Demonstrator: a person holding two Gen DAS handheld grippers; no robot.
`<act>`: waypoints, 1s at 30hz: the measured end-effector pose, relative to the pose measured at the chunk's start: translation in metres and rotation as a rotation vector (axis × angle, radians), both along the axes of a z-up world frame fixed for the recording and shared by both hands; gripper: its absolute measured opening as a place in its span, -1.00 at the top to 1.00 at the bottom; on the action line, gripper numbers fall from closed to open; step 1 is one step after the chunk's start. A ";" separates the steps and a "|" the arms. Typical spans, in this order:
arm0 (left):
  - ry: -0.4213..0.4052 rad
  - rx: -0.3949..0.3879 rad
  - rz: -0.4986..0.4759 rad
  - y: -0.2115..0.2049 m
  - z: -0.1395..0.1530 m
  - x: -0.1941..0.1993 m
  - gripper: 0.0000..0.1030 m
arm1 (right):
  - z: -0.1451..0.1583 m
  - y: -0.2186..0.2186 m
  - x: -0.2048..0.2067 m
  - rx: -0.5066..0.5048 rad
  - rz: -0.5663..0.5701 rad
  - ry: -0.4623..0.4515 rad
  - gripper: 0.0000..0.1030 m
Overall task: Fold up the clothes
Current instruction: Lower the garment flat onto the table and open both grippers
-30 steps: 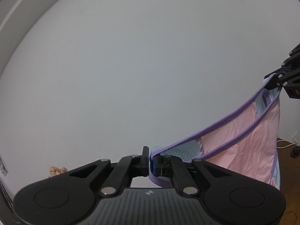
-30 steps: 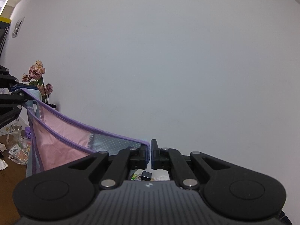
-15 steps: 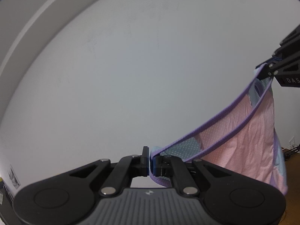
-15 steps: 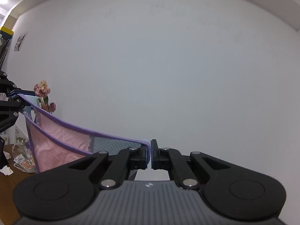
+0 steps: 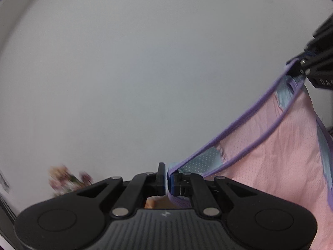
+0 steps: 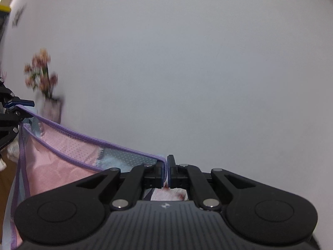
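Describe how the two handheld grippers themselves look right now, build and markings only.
Both match: the left gripper and right gripper have matte black bodies with a ribbed grey centre panel bearing a small pale logo, round recessed discs at each side, angular black linkage arms with silver pivot pins, and blue pads on the fingertips. In the left view, the right gripper's side shows pale lettering, cut off. No cables or sleeves show.

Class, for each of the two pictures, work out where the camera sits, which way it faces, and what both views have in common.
Left wrist: sits behind the left tongs, facing a white wall; right tongs show at far right.
Right wrist: sits behind the right tongs, facing the same wall; left tongs show at far left.
Shared: the pink garment stretched between both tongs, and blurred flowers.
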State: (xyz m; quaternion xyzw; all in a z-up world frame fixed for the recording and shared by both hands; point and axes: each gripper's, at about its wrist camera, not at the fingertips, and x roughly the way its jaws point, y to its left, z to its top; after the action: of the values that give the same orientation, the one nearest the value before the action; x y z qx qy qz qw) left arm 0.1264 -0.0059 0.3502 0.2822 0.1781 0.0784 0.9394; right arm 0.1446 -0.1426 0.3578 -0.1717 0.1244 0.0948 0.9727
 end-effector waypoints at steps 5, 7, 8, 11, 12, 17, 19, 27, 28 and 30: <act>0.154 -0.062 0.040 0.037 -0.077 0.124 0.91 | -0.097 0.032 0.122 -0.004 0.007 0.181 0.97; 0.225 -0.101 0.057 0.053 -0.112 0.178 0.93 | -0.137 0.037 0.169 -0.006 0.008 0.257 0.97; 0.263 -0.113 0.065 0.043 -0.130 0.205 0.93 | -0.158 0.046 0.200 -0.011 0.010 0.297 0.97; 0.358 -0.120 0.080 0.060 -0.214 0.256 0.94 | -0.215 0.056 0.264 -0.025 0.019 0.402 0.97; 0.387 -0.127 0.083 0.064 -0.247 0.290 0.94 | -0.234 0.062 0.283 -0.031 0.023 0.434 0.97; 0.462 -0.155 0.095 0.094 -0.298 0.356 0.93 | -0.298 0.077 0.338 -0.041 0.024 0.527 0.97; 0.470 -0.166 0.095 0.104 -0.303 0.369 0.91 | -0.306 0.075 0.355 -0.030 0.025 0.540 0.97; 0.515 -0.308 0.106 0.123 -0.328 0.438 0.11 | -0.324 0.063 0.400 0.101 -0.022 0.576 0.77; 0.508 -0.364 0.122 0.128 -0.329 0.440 -0.05 | -0.326 0.061 0.405 0.120 -0.030 0.580 0.38; 0.476 -0.480 0.134 0.143 -0.327 0.434 -0.10 | -0.326 0.056 0.403 0.153 -0.025 0.558 -0.01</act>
State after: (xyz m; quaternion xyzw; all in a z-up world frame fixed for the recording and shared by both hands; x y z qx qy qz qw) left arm 0.5608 0.1370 0.0229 0.0513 0.4240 0.0279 0.9038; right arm 0.5474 -0.0870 0.0322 -0.0638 0.3819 0.1357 0.9119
